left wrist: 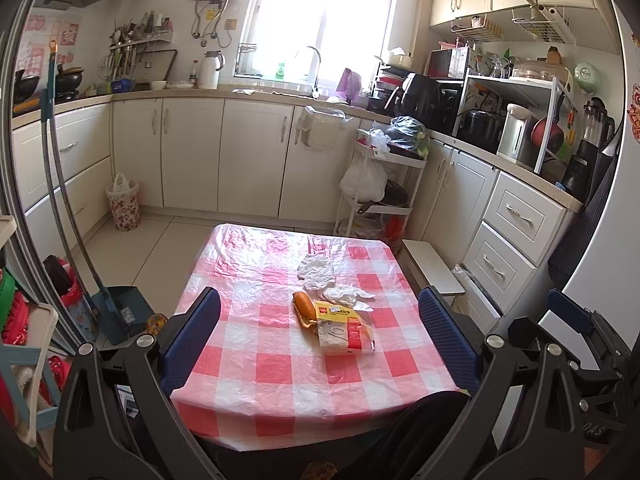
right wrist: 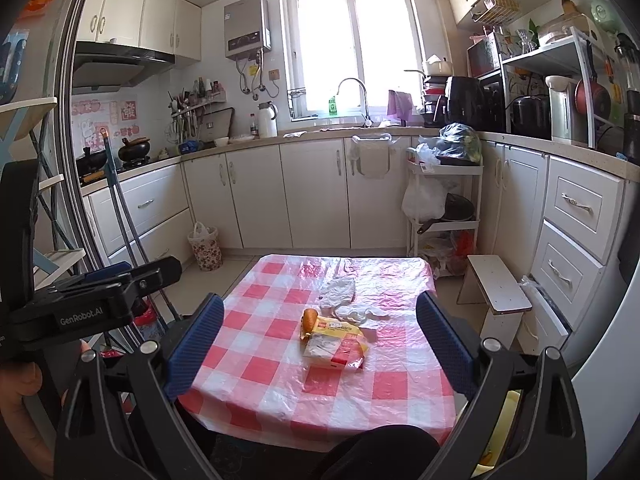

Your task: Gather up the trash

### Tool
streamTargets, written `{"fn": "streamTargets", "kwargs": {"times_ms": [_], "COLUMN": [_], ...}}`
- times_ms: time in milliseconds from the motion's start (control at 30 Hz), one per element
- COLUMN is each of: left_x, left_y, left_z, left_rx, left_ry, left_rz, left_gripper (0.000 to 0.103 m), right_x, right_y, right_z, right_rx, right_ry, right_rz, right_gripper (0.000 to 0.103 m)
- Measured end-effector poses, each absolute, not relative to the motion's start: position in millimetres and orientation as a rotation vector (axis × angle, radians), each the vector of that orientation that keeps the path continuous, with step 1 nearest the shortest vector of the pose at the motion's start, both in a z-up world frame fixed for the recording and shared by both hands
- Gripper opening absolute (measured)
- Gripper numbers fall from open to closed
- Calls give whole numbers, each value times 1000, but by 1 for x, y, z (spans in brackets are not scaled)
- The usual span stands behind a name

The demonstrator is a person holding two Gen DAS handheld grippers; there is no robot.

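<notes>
Left gripper (left wrist: 320, 344): its two blue bumpy fingers stand wide apart and hold nothing. It hangs over the near edge of the table.
Right gripper (right wrist: 320, 344): its two blue fingers are also wide apart and empty, above the same near edge.
Table (left wrist: 280, 384): one small table with a thin, shiny plastic cover in pink and white squares. The cover is wrinkly.
Trash on the table: four pieces, all close together near the middle.
Wrapper (left wrist: 346, 330): one flat, crinkly packet in yellow, white and red. It lies nearest the grippers.
Orange thing (left wrist: 304, 305): one small, round-ended orange piece, touching the far left end of the wrapper. What it is cannot be told.
Tissues: two white crumpled ones. One tissue (left wrist: 347, 296) lies just behind the wrapper. The other tissue (left wrist: 317, 270) lies a bit farther back.
Trash bin (left wrist: 123, 205): one round bin with a flower pattern and a white bag inside. It stands on the floor by the cabinets, well apart from the table.
Stool (right wrist: 500, 286): one small white stool, right of the table.
</notes>
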State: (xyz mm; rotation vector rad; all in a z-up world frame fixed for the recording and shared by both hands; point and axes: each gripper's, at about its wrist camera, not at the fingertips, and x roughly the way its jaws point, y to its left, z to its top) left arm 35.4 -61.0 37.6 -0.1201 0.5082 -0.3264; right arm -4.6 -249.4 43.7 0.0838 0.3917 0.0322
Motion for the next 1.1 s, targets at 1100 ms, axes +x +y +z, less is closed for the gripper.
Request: {"fn": "streamTargets", "kwargs": {"times_ms": [1100], "left_x": [34], "left_y": [-67], "left_z": [49], "left_rx": [-114], "left_ry": [507], "left_rz": [-336], "left_gripper": [96], "right_x": [-3], "right_y": [-239], "right_z": [49], "right_rx": [76], "right_ry": [380], "right_rz": [60], "right_gripper": [93]}}
